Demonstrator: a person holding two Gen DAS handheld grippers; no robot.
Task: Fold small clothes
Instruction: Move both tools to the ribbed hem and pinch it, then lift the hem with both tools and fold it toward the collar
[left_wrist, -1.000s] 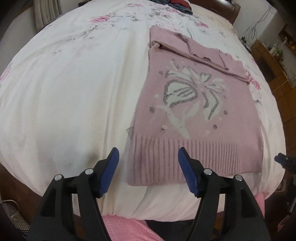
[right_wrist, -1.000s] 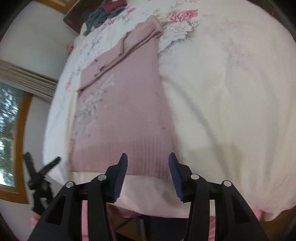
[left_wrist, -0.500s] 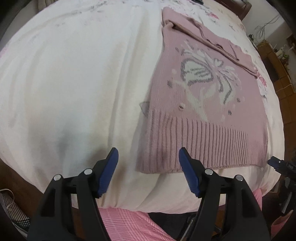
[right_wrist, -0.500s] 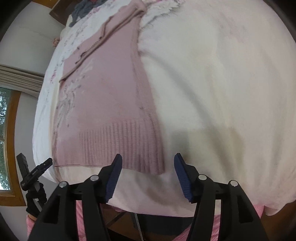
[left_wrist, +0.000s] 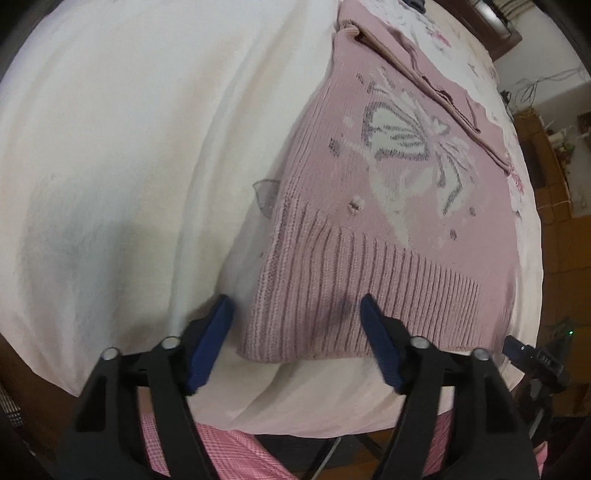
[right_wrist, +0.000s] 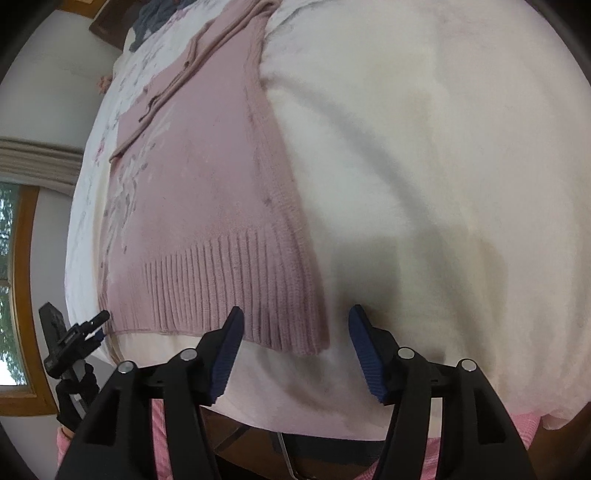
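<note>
Sweater (left_wrist: 388, 206): pink knit, lying flat on the white bedspread (left_wrist: 129, 147), sleeves already folded across the upper part, ribbed hem (left_wrist: 351, 295) toward the near bed edge.

Left wrist view. The left gripper (left_wrist: 295, 332) is wide open and holds nothing. Its fingers straddle the left corner of the hem, one blue pad (left_wrist: 210, 343) over bare bedspread just beside the sweater's edge, the other pad over the ribbing. Judged step: approach to grasp the hem corners for a bottom-to-top fold. The next move calls for lowering the gripper until one pad slides beneath the hem, then closing on the knit alone, without pinching the bedspread. A thin loose thread or mesh scrap (left_wrist: 266, 195) lies at the sweater's left edge, clear of the grasp point. Pink checked fabric (left_wrist: 229, 450) shows below the bed edge. A wooden cabinet (left_wrist: 546, 155) stands far right, well apart.

Right wrist view. The right gripper (right_wrist: 295, 332) is likewise wide open and empty, straddling the right hem corner (right_wrist: 310, 332). One pad sits over the ribbing, the other over bedspread. Whether either pad touches the cloth cannot be told. The left gripper's tips (right_wrist: 74, 336) appear at the far hem corner. Dark clothes (right_wrist: 155, 18) lie beyond the sweater's top, apart from it. A window (right_wrist: 11, 288) is at left. Nothing obstructs either grasp.
</note>
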